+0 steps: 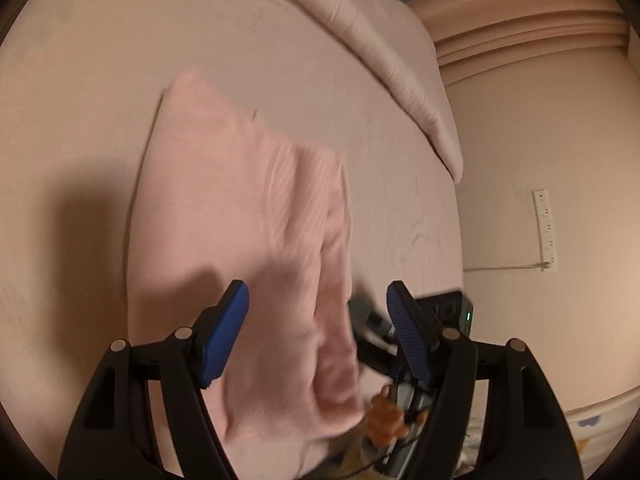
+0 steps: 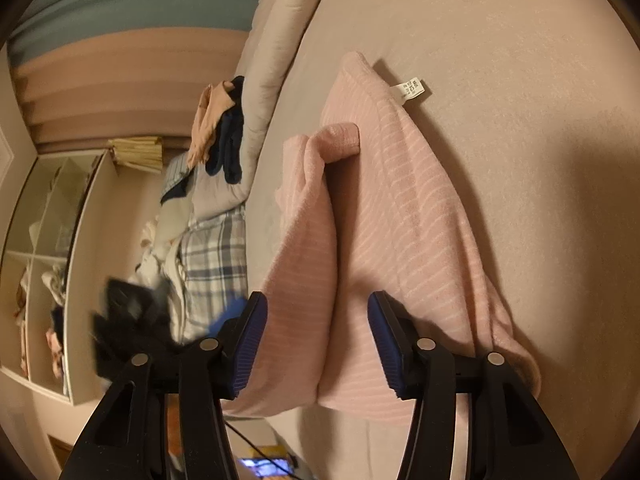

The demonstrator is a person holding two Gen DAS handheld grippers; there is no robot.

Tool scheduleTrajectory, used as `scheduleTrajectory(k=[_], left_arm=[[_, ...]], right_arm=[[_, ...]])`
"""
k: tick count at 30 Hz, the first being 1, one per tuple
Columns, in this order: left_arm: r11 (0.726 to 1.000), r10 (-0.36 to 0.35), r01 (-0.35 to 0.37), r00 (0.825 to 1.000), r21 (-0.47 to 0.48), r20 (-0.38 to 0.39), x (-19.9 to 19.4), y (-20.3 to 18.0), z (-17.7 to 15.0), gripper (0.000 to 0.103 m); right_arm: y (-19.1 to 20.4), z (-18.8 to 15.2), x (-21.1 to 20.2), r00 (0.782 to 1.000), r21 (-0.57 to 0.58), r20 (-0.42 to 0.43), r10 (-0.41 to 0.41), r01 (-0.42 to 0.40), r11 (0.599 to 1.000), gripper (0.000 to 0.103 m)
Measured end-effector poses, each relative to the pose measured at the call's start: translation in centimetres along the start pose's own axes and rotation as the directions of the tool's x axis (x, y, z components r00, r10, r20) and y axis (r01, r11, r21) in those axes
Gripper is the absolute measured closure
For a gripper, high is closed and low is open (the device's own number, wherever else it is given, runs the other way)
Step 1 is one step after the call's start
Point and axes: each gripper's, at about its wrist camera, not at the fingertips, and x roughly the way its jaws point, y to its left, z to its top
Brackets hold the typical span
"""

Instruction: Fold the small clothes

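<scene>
while both spread wide, left tool [image 1: 318, 330] and right tool [image 2: 316, 344] flank pink garment [image 2: 384, 216] (gripping nothing).

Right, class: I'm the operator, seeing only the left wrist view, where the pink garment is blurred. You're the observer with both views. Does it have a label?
Observer: Yes, a white label sticks out at the pink garment's far edge.
Operator: Is the right gripper holding it?
Observer: No, the right gripper hangs open over the garment's near end.
Operator: Any more clothes around?
Observer: A dark blue and peach pile sits on the duvet.
</scene>
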Motion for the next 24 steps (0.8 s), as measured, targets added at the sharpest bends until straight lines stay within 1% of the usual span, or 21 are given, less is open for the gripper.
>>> scheduleTrajectory(k=[3, 6, 8, 9, 10, 11, 13, 15, 17, 18, 19, 20, 21, 23, 24], left_arm=[[0.998, -0.059, 0.059, 0.998, -0.013, -0.038, 1.0, 0.8, -1.9, 0.032], [0.991, -0.131, 0.131, 0.988, -0.006, -0.085, 2.7, 0.7, -3.4, 0.032], [0.989, -0.150, 0.149, 0.981, -0.013, -0.125, 3.8, 0.9, -4.3, 0.032], [0.988, -0.153, 0.152, 0.979, -0.019, -0.133, 4.1, 1.2, -4.6, 0.032], [0.987, -0.161, 0.159, 0.977, -0.028, -0.137, 4.1, 1.5, -5.0, 0.032], [0.983, -0.185, 0.180, 0.974, -0.044, -0.133, 3.8, 2.2, -5.4, 0.032], [0.969, -0.243, 0.238, 0.963, -0.060, -0.120, 2.9, 3.0, -6.0, 0.032], [0.957, -0.288, 0.284, 0.952, -0.055, -0.100, 1.0, 4.1, -6.9, 0.032], [0.955, -0.295, 0.292, 0.952, -0.047, -0.082, -1.0, 5.5, -7.8, 0.032], [0.957, -0.287, 0.285, 0.955, -0.048, -0.069, -2.0, 6.3, -8.1, 0.031], [0.963, -0.267, 0.264, 0.962, -0.055, -0.051, -3.2, 7.5, -8.2, 0.030], [0.970, -0.235, 0.233, 0.972, -0.070, -0.023, -4.6, 9.0, -8.7, 0.030], [0.972, -0.217, 0.216, 0.976, -0.090, 0.000, -5.5, 10.1, -9.1, 0.029], [0.965, -0.211, 0.215, 0.977, -0.150, 0.041, -6.8, 12.6, -9.7, 0.030], [0.961, -0.209, 0.216, 0.976, -0.174, 0.055, -7.2, 13.5, -9.9, 0.030]], right_arm=[[-0.2, -0.1, -0.5, 1.000, 0.025, 0.021, -0.003, 0.003, 1.000, 0.046], [-0.3, -0.2, -0.9, 0.997, 0.035, 0.046, -0.062, 0.060, 0.998, 0.046], [-0.6, -0.3, -1.0, 0.998, 0.058, 0.041, -0.038, 0.036, 0.998, 0.046], [-0.5, -0.2, -0.9, 0.998, 0.057, 0.038, -0.042, 0.040, 0.998, 0.046], [-0.3, -0.1, -0.6, 0.998, 0.042, 0.030, -0.052, 0.051, 0.998, 0.046], [-0.2, 0.0, -0.3, 0.998, 0.027, 0.018, -0.061, 0.061, 0.998, 0.046], [0.5, 0.4, 0.8, 0.992, -0.005, -0.011, -0.127, 0.127, 0.992, 0.046], [1.9, 0.6, 1.7, 0.984, -0.081, -0.030, -0.178, 0.175, 0.981, 0.046], [3.3, 0.7, 2.6, 0.968, -0.169, -0.036, -0.248, 0.239, 0.956, 0.046], [3.9, 0.8, 3.0, 0.960, -0.208, -0.036, -0.277, 0.264, 0.942, 0.046], [4.1, 0.8, 3.1, 0.956, -0.230, -0.039, -0.290, 0.274, 0.934, 0.046], [4.5, 0.8, 3.5, 0.950, -0.258, -0.043, -0.309, 0.288, 0.922, 0.046], [4.7, 0.8, 4.0, 0.940, -0.283, -0.042, -0.338, 0.314, 0.906, 0.046], [4.8, 0.9, 4.7, 0.923, -0.317, -0.039, -0.384, 0.353, 0.880, 0.047], [4.9, 0.9, 5.0, 0.915, -0.331, -0.034, -0.402, 0.369, 0.868, 0.050]])
